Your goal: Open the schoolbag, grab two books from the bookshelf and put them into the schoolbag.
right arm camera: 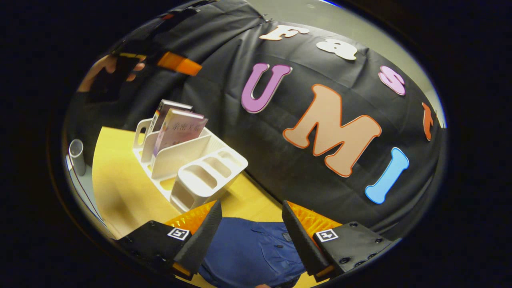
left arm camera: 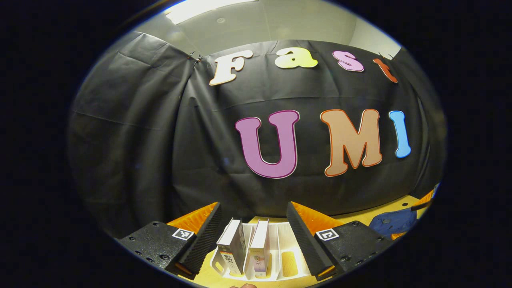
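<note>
Left gripper view: the left gripper hangs with fingers spread wide above the rack, where two books stand upright; the bag lies off right. Right gripper view: the right gripper is spread, empty, over the bag on the table, rack beyond

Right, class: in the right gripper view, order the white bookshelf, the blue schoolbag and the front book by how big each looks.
1. white bookshelf
2. blue schoolbag, cut off by the jaws and the view's edge, and nearest the camera, so its rank is unsure
3. front book
</note>
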`<move>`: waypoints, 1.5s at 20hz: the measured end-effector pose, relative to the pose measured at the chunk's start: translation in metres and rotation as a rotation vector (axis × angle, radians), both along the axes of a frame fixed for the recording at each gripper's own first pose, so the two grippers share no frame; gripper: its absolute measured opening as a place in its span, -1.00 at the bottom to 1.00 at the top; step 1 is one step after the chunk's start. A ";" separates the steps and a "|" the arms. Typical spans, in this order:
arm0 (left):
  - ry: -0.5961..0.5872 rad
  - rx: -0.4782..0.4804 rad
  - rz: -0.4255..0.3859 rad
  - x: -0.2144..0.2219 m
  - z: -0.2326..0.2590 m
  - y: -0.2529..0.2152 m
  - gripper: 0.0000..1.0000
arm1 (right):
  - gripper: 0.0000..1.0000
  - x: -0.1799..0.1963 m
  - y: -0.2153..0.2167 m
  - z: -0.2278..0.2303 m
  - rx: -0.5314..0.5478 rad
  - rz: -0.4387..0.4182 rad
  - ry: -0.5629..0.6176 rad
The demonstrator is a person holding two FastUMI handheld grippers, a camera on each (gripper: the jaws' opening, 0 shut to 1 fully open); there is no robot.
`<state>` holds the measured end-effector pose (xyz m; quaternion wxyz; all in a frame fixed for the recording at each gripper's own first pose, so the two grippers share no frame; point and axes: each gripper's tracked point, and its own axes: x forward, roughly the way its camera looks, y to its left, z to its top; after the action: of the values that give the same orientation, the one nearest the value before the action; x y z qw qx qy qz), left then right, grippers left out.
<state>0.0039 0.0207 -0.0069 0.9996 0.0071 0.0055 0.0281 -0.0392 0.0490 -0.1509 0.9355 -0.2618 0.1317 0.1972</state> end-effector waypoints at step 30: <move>0.042 0.022 0.038 0.000 -0.015 0.016 0.89 | 0.41 -0.047 -0.025 -0.171 -0.515 0.014 0.118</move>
<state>0.0036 0.0365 -0.0223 0.9984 0.0185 0.0262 0.0470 -0.0865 0.0244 -0.3218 0.8275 -0.4801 0.2301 0.1784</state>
